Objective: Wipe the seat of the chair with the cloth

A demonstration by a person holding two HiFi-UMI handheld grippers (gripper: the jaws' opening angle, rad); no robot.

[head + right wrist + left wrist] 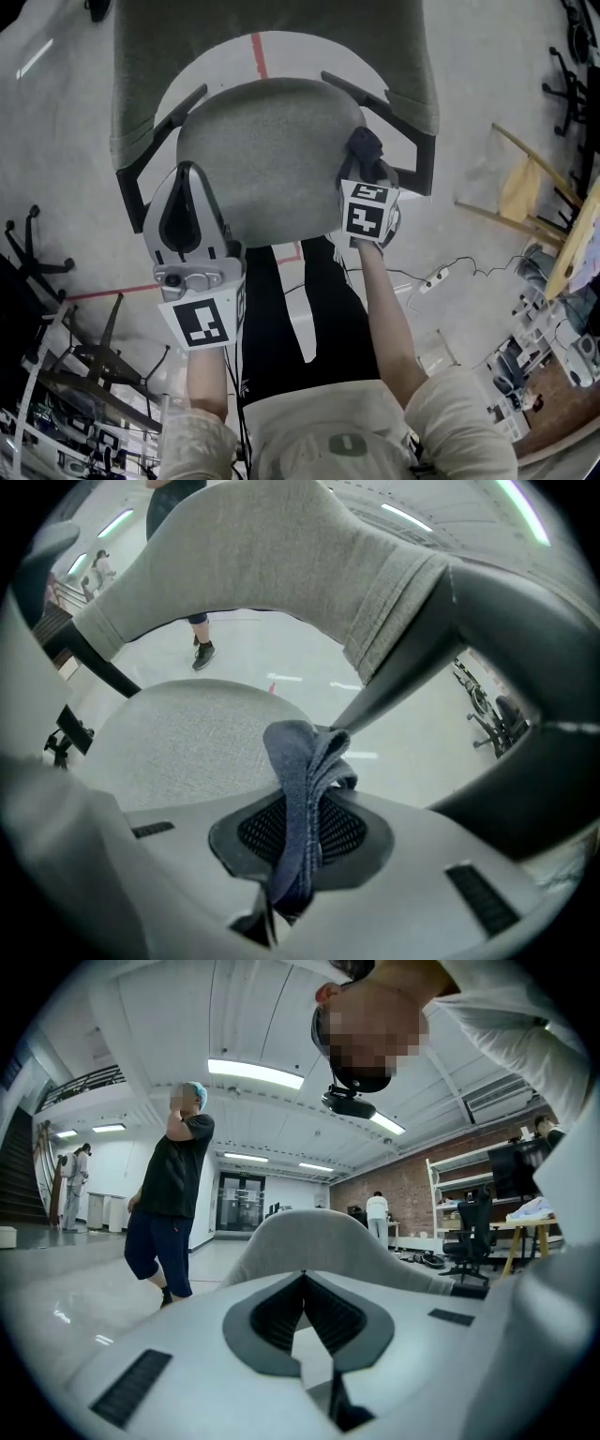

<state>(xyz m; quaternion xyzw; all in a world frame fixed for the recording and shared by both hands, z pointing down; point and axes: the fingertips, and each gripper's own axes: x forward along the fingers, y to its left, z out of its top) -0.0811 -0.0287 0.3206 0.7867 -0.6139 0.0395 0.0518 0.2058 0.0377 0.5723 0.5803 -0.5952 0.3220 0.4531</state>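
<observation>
Open workshop-style lab hall: concrete floor (66,141), brick wall (405,1190), shelving (464,1180), ceiling strip lights (255,1073).

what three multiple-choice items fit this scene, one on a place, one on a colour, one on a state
1. Where is the cloth? A on the floor; B in the right gripper; C over the backrest.
2. What colour is the cloth? A dark blue; B red; C yellow.
3. How is the left gripper? A open wide; B shut on the cloth; C shut, empty.
Answers: 1 B, the right gripper view shows it pinched between the jaws; 2 A, it looks dark blue against the grey seat; 3 C, its jaws meet at the tips with nothing between.
</observation>
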